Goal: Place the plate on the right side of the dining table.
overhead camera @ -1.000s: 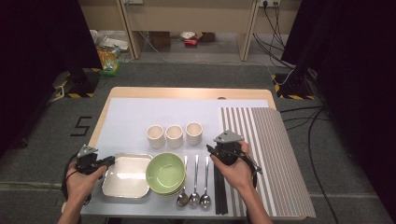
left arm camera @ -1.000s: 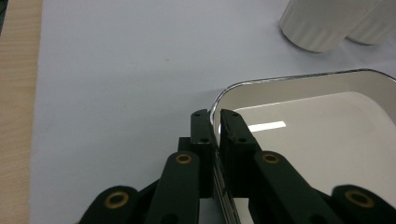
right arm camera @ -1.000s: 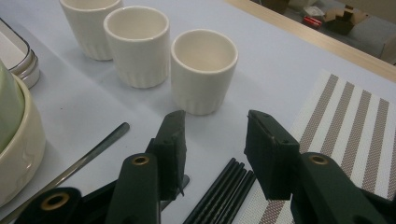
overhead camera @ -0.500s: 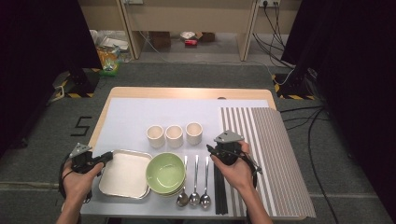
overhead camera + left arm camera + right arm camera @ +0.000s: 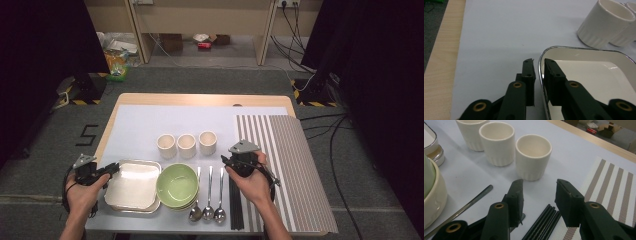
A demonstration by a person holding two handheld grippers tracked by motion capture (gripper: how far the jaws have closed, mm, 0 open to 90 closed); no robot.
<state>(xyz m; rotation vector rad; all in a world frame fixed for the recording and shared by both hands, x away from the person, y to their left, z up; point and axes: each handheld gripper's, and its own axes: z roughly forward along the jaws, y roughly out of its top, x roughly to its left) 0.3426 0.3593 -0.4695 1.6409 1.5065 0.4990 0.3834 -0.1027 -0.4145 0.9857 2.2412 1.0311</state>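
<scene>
A square white plate (image 5: 132, 185) with a shiny metal rim (image 5: 539, 65) lies at the table's front left. My left gripper (image 5: 112, 169) sits at the plate's left edge. In the left gripper view its jaws (image 5: 539, 62) straddle the rim with a thin gap on each side; they have just been opening and are open. My right gripper (image 5: 226, 160) hovers open over the far ends of the black chopsticks (image 5: 544, 222), nothing between its jaws (image 5: 539, 183), pointing toward three white cups (image 5: 186, 145).
A green bowl (image 5: 177, 185) stacked in a cream one sits right of the plate, then three spoons (image 5: 207, 200) and the chopsticks (image 5: 235, 205). A striped mat (image 5: 290, 165) covers the table's right side. The wooden table edge (image 5: 439, 62) lies close to the left gripper.
My left gripper and the square plate have shifted slightly left, and the jaws now stand a little off the rim. The right hand has kept still.
</scene>
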